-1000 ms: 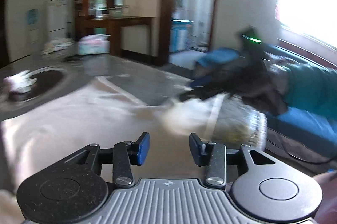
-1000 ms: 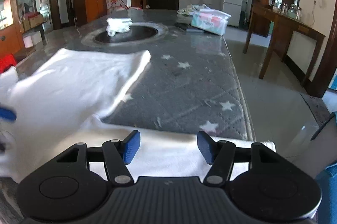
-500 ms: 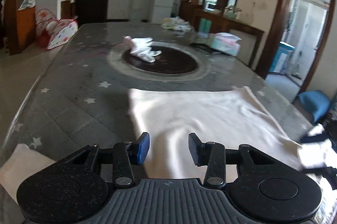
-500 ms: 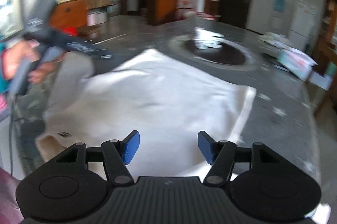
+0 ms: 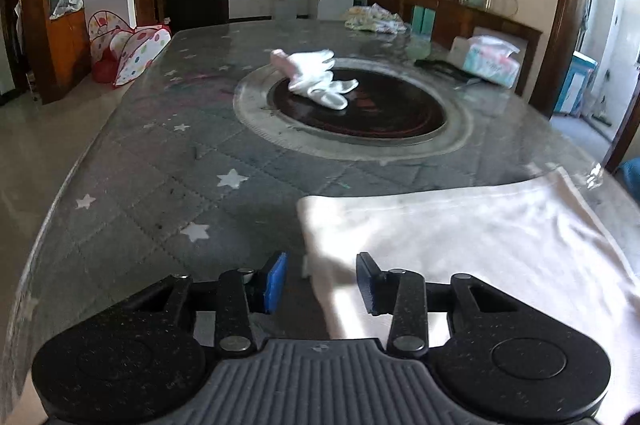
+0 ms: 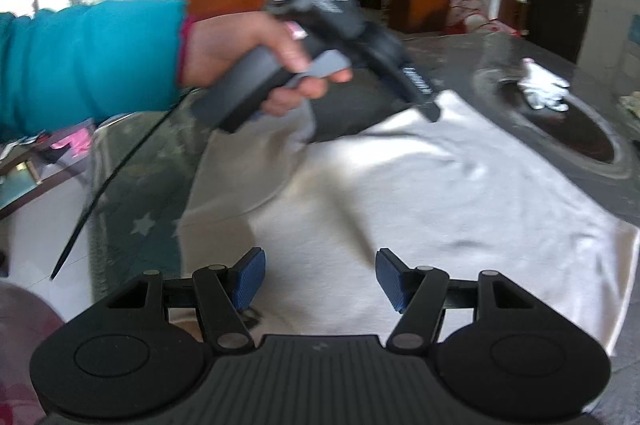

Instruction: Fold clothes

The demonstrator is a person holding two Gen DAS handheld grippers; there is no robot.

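Observation:
A white garment (image 5: 472, 241) lies flat on the grey star-quilted table (image 5: 152, 193), to the near right in the left wrist view. My left gripper (image 5: 321, 279) is open just above the garment's left edge, which runs between its blue pads. In the right wrist view the same garment (image 6: 432, 193) fills the middle. My right gripper (image 6: 320, 277) hangs open over its near part, gripping nothing. A hand in a teal sleeve (image 6: 80, 65) holds the left gripper (image 6: 429, 107) at the cloth's far left corner.
Small white clothes (image 5: 320, 81) lie on the dark round inset (image 5: 400, 121) in the table's middle. A tissue pack (image 5: 490, 61) and a pile of cloth (image 5: 374, 17) sit further back. A spotted play tent (image 5: 132, 49) stands on the floor to the left.
My left gripper swung from the right side to the garment's left edge. My right gripper turned left toward the other hand. Both stayed open.

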